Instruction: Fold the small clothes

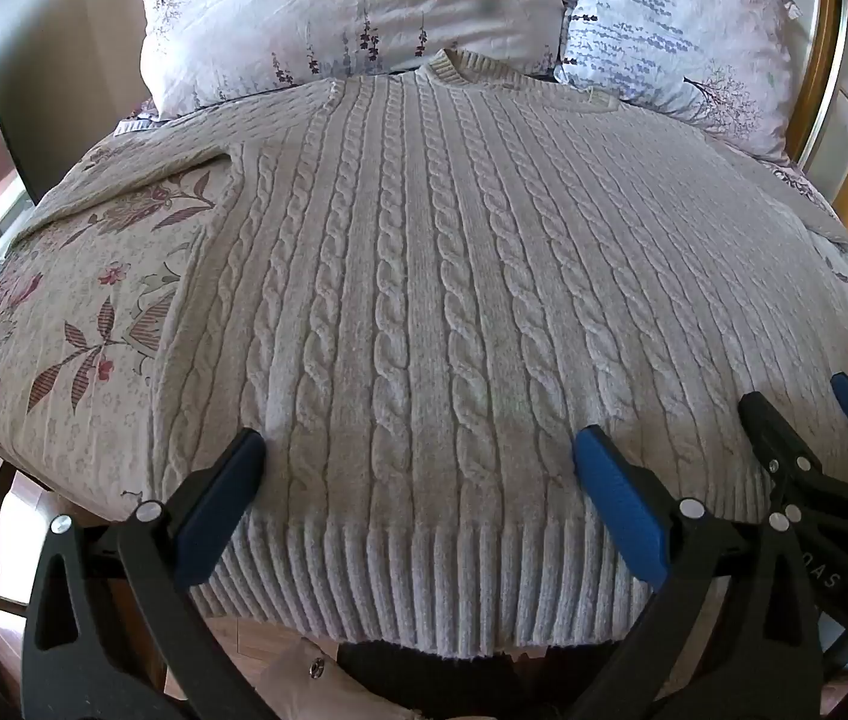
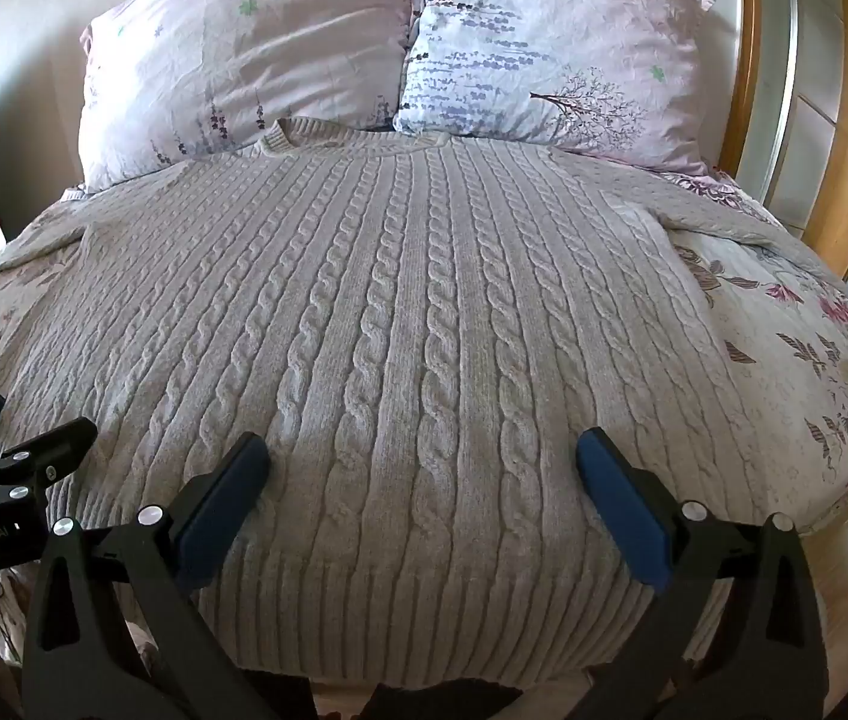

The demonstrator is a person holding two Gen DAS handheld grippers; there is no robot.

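Left wrist view: a cream cable-knit sweater (image 1: 424, 276) lies face up and spread flat on the bed (image 1: 81, 324), its neckline toward the two pillows (image 1: 351, 18) and its ribbed hem (image 1: 424, 582) hanging just over the near edge. The left tongs (image 1: 417, 456) hover above the lower body with their jaws spread wide and nothing between them; the right tongs (image 1: 808, 414) show at the right edge, also apart.

Right wrist view: the same sweater (image 2: 424, 300) fills the floral bedspread (image 2: 784, 348), one sleeve (image 2: 724, 210) running off to the right. The right tongs (image 2: 424, 462) stand spread above the hem (image 2: 424, 612), gripping nothing.

The folding looks not yet begun. My judgement is that each tong should pinch a hem corner or side seam, catching both knit layers, then carry the fabric over evenly so the cables stay straight; thick knit may slip from a shallow bite.

No containers are visible in either view.
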